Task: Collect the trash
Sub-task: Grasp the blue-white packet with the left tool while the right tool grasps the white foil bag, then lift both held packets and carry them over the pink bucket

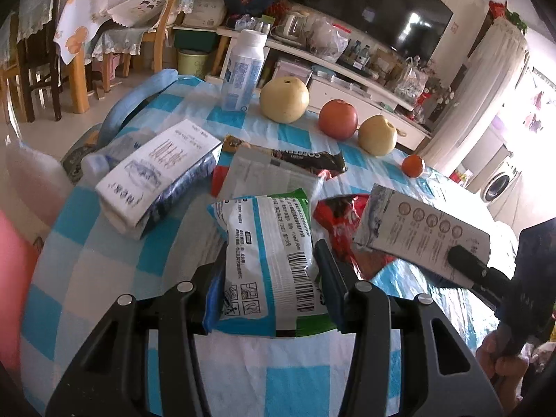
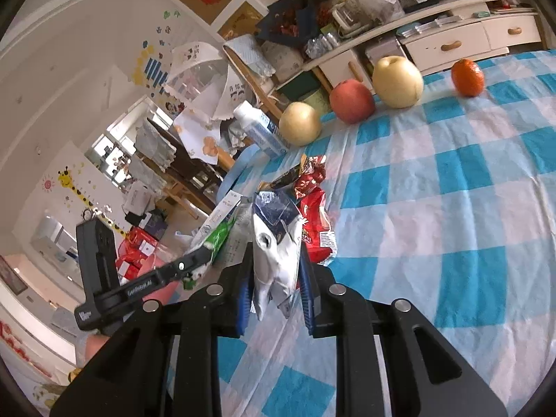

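On the blue-and-white checked surface (image 1: 114, 271), a whole pile of wrappers and packets near the front edge. Left gripper (image 1: 269, 260) clamped on a white wet-wipe style packet (image 1: 267, 243) with a barcode and green trim, pads pressing both sides. Right gripper (image 2: 274, 279) clenched on a crumpled white and dark-blue carton (image 2: 276, 243), lifted just off the cloth; seen from the left wrist as a flattened box (image 1: 417, 229) with round icons printed on it, hanging over a red wrapper (image 1: 342, 222).

Left behind in the pile: a white carton on its side (image 1: 156, 173), a grey foil pouch (image 1: 267, 177), a dark coffee sachet (image 1: 305, 160). Further back, lined up along the far edge: a white bottle (image 1: 243, 69), a yellow pear (image 1: 284, 99), a red apple (image 1: 337, 119), a second pear (image 1: 377, 135) and a small orange (image 1: 413, 165). Apart from the trash, all of those. Cluttered TV cabinet (image 1: 365, 83) beyond.
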`<state>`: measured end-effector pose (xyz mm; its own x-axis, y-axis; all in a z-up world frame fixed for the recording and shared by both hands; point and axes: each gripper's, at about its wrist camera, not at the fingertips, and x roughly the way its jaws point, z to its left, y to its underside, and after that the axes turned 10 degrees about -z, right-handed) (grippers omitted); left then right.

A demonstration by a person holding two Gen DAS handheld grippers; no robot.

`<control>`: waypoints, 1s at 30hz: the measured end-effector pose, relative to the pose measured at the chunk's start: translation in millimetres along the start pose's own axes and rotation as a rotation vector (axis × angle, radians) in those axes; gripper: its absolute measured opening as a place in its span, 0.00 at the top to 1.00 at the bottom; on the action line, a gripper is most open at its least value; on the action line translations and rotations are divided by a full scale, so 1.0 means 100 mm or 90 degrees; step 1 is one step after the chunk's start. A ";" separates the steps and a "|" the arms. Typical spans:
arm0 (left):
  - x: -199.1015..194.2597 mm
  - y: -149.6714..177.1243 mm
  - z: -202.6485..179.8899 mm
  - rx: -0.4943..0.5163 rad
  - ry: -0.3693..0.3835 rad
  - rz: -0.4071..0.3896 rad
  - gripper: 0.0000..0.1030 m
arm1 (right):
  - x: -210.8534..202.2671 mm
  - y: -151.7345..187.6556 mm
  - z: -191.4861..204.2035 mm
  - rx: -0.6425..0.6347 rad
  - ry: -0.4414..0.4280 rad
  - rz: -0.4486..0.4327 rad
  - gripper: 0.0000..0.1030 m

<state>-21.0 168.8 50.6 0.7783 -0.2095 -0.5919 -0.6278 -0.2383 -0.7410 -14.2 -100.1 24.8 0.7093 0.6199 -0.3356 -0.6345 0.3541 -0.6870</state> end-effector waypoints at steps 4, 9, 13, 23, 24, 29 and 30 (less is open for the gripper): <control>-0.11 0.08 0.02 -0.007 0.012 -0.004 0.53 | -0.14 -0.01 -0.01 0.011 -0.001 -0.022 0.76; -0.21 0.11 0.04 0.001 0.028 -0.011 0.53 | -0.25 0.00 0.01 0.022 -0.005 -0.041 0.76; -0.33 0.09 0.06 0.006 0.050 -0.028 0.68 | -0.28 0.02 0.08 0.030 -0.017 -0.047 0.76; -0.29 0.21 0.02 0.090 0.032 0.021 0.46 | -0.23 0.12 0.25 0.022 -0.009 -0.043 0.76; -0.30 0.22 0.00 0.110 0.023 0.022 0.32 | -0.23 0.13 0.26 0.019 -0.009 -0.042 0.76; -0.30 0.34 -0.09 0.203 0.020 0.052 0.24 | -0.20 0.16 0.31 0.006 -0.002 -0.035 0.76; -0.29 0.38 -0.10 0.212 0.021 0.061 0.24 | -0.20 0.17 0.32 0.003 -0.001 -0.032 0.76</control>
<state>-67.6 156.7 42.3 0.7114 -0.2477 -0.6578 -0.6553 0.1047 -0.7481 -49.1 -83.8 40.1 0.7404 0.6017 -0.2995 -0.5991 0.3887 -0.7000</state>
